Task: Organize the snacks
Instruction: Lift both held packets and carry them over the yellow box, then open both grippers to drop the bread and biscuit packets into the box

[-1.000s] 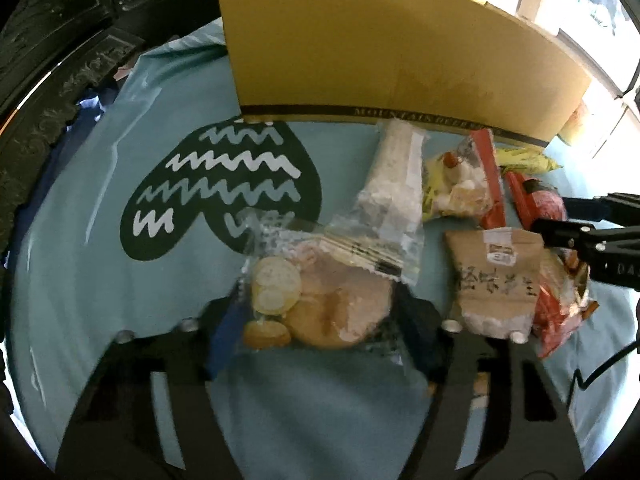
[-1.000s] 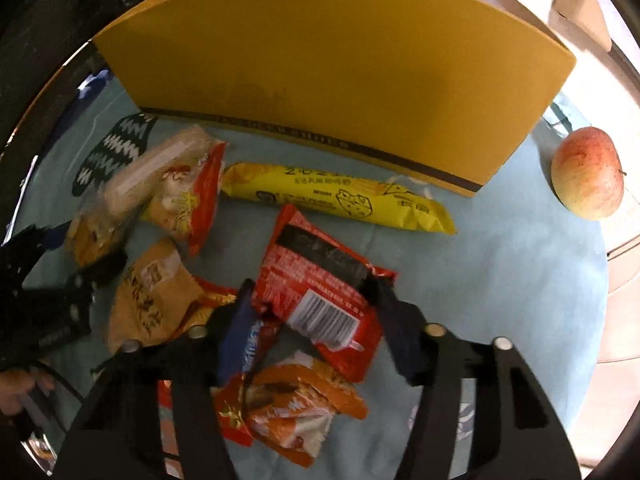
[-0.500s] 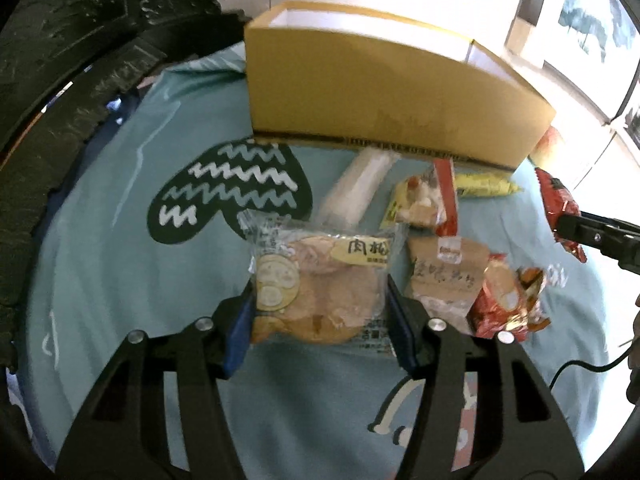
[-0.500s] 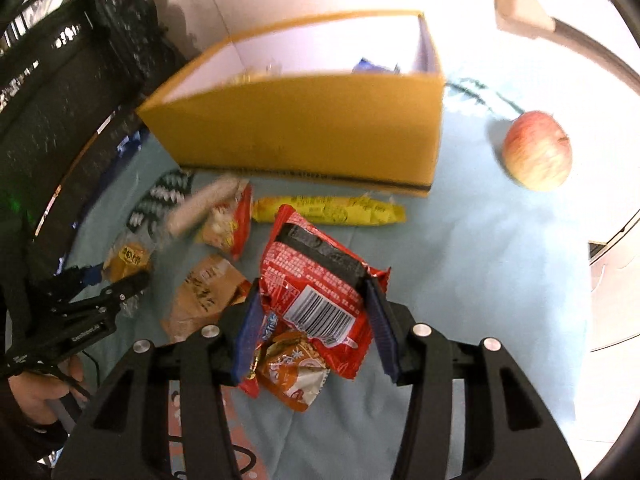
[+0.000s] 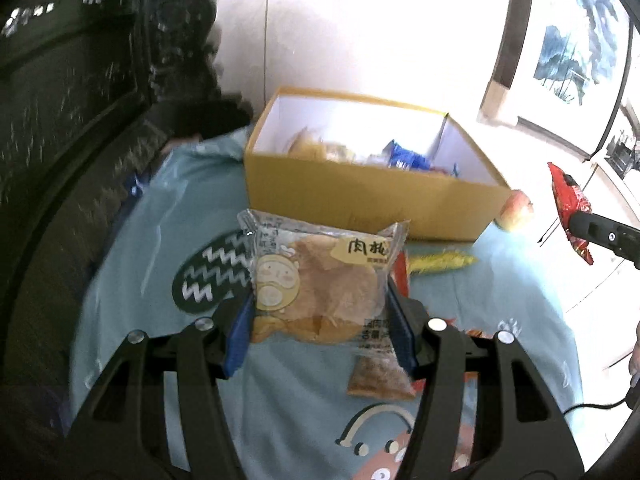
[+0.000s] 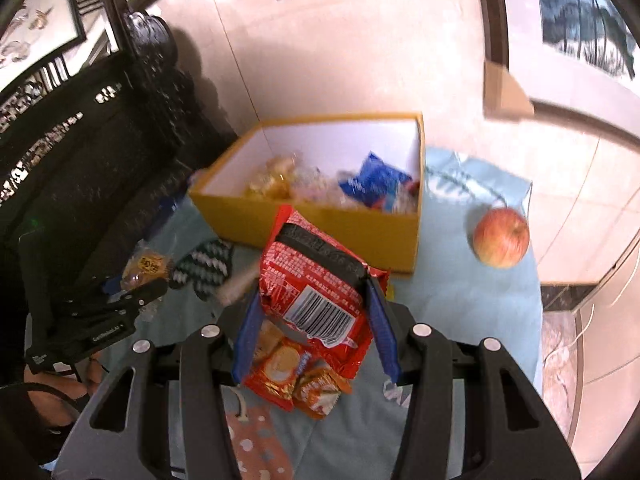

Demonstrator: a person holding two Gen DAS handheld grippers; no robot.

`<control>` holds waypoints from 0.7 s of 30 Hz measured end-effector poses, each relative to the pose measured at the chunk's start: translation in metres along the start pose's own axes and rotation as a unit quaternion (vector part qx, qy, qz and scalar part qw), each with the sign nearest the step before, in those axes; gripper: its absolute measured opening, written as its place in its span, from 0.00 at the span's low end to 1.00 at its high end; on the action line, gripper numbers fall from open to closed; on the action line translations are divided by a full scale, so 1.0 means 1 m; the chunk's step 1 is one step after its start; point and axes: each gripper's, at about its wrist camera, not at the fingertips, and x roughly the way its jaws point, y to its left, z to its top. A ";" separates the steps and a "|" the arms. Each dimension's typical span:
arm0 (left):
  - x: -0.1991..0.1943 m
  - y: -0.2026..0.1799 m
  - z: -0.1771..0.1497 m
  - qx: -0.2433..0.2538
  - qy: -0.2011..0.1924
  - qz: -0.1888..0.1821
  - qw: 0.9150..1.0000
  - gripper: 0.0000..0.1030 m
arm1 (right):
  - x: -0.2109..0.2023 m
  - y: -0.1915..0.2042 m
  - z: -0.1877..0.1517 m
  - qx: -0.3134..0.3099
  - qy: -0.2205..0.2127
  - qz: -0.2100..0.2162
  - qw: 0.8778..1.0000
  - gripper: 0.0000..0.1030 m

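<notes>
My left gripper is shut on a clear-wrapped bread pack with a cartoon face, held in the air before the yellow box. My right gripper is shut on a red snack packet with a barcode, also lifted above the cloth. The open yellow box has several snacks inside, among them a blue packet. In the left wrist view the right gripper with the red packet shows at the right edge. In the right wrist view the left gripper shows at the left.
On the light blue cloth lie a yellow stick pack, a brown packet and orange packets. An apple rests right of the box. Dark carved furniture stands to the left. A hand holds the left gripper.
Both grippers rose from the cloth with their packs. The bread pack and the red packet left the pile, and the box's inside has come into view.
</notes>
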 end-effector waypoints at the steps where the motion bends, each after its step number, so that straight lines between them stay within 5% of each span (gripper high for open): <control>1: -0.005 -0.002 0.007 0.001 -0.005 0.000 1.000 0.57 | -0.005 0.002 0.005 -0.002 -0.006 0.002 1.000 0.49; 13: -0.023 -0.021 0.083 0.013 -0.040 -0.004 0.999 0.57 | -0.033 0.011 0.059 -0.026 -0.062 -0.008 0.998 0.49; 21: 0.011 -0.035 0.141 0.022 -0.049 -0.008 0.999 0.57 | -0.004 0.008 0.104 -0.048 -0.083 -0.040 0.995 0.49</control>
